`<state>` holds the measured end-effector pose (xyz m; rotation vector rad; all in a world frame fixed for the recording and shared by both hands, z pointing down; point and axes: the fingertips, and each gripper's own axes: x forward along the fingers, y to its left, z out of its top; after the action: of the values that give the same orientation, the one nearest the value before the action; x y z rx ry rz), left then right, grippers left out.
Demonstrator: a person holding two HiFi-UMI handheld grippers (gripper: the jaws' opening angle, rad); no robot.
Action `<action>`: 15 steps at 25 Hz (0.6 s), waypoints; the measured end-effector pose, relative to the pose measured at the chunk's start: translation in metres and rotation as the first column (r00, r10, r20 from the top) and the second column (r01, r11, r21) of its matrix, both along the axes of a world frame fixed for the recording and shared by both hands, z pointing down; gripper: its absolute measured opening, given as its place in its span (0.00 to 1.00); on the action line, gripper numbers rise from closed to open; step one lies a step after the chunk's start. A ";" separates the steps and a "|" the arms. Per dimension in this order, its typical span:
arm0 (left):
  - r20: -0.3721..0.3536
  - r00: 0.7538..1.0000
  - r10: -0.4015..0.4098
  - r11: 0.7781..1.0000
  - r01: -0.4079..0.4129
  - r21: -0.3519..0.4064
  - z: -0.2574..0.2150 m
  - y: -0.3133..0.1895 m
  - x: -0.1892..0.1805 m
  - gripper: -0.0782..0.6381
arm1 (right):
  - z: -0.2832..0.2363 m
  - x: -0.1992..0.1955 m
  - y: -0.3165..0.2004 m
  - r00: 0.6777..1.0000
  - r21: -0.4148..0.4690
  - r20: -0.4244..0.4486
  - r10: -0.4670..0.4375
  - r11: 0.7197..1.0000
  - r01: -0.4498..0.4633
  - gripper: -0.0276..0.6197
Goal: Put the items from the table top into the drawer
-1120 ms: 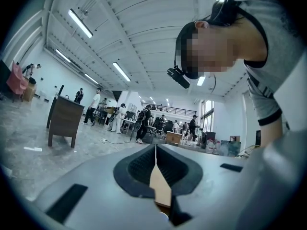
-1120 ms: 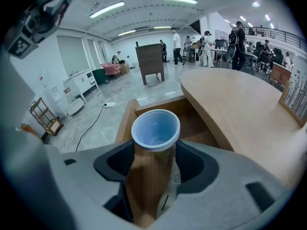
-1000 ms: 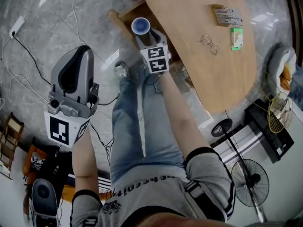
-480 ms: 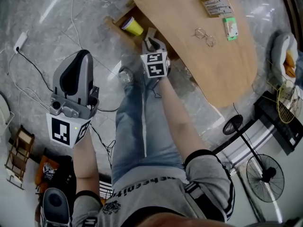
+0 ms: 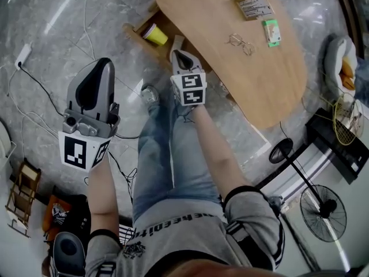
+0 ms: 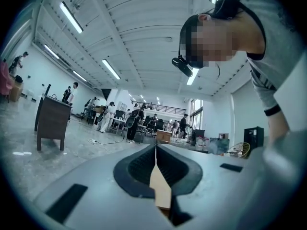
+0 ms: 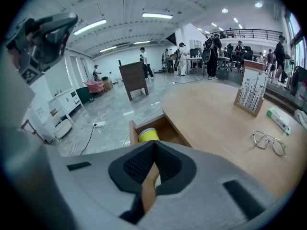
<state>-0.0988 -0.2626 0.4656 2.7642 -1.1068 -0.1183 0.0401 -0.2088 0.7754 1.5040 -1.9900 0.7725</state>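
A yellow paper cup (image 5: 154,34) lies in the open wooden drawer (image 5: 138,36) at the table's left edge; it also shows in the right gripper view (image 7: 148,134). On the wooden table top (image 5: 271,85) rest wire-rimmed glasses (image 5: 241,44), a small green pack (image 5: 271,32) and a printed card stand (image 5: 254,7). My right gripper (image 5: 176,42) hangs just above the drawer, shut with nothing between its jaws (image 7: 154,145). My left gripper (image 5: 98,67) is off to the left over the floor, also shut and holding nothing (image 6: 155,150).
The person's legs in jeans fill the middle of the head view. Cables and a power strip (image 5: 23,55) lie on the marble floor. A standing fan (image 5: 314,215) and a basket (image 5: 341,74) sit right of the table.
The right gripper let go of the cup, which now lies in the drawer. It then shut and lifted away from the drawer. The left gripper rose slightly.
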 end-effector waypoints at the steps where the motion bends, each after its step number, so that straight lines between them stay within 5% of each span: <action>1: 0.000 1.000 0.002 1.000 -0.002 0.000 -0.003 0.001 0.001 0.13 | -0.010 0.000 0.001 1.000 0.013 0.001 0.003 1.000 -0.003 0.05; 15: 0.011 0.998 0.055 0.998 -0.056 0.008 -0.056 0.018 0.023 0.13 | -0.158 0.025 0.021 0.995 0.191 0.033 0.094 0.977 -0.098 0.05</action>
<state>-0.0760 -0.2448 0.4101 2.8037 -1.0335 -0.1012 0.0649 -0.1877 0.6179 1.7196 -2.0724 0.6541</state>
